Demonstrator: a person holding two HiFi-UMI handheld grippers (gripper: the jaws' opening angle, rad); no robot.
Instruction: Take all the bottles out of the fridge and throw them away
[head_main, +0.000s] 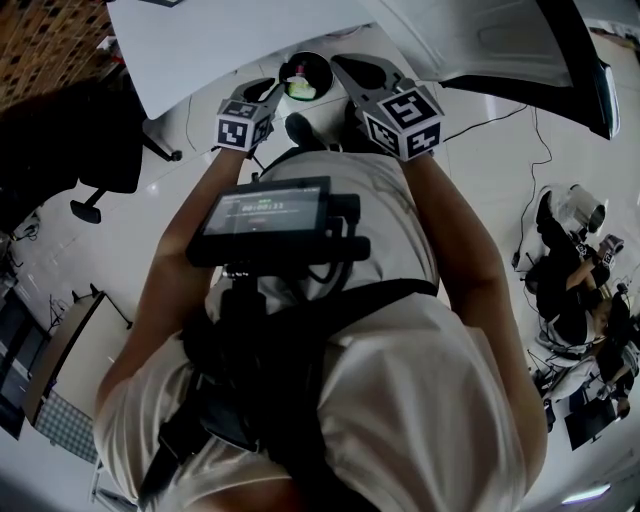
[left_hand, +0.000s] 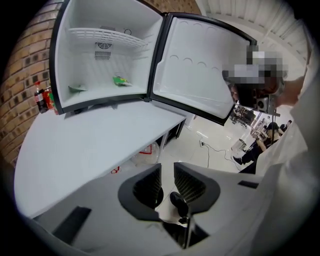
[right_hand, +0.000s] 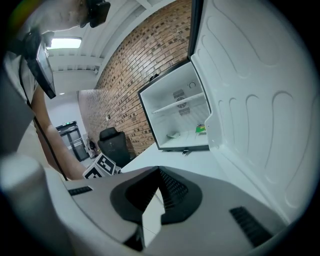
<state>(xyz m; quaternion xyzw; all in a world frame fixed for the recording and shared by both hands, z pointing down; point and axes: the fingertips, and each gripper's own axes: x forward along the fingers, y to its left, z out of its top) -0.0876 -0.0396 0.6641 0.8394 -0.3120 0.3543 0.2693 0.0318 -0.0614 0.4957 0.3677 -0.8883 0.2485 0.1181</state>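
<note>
Head view only: black bin (head_main: 322, 68) with a greenish bottle (head_main: 299, 88) inside. Left gripper (head_main: 262, 95) is at the bin's left rim, jaws slightly apart with nothing between them and clear of the bottle. Right gripper (head_main: 345, 75) is at the bin's right rim, jaws together. Gripper views show the open fridge (left_hand: 85, 65), not the bin.

Open fridge (left_hand: 80, 65), green bottle (head_main: 300, 88) in bin (head_main: 325, 70)

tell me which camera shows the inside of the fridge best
The left gripper view. The open fridge faces that camera, so its shelf and a green item on its floor show. The right gripper view shows the same inside, smaller and farther off. The head view shows none of the inside.
</note>
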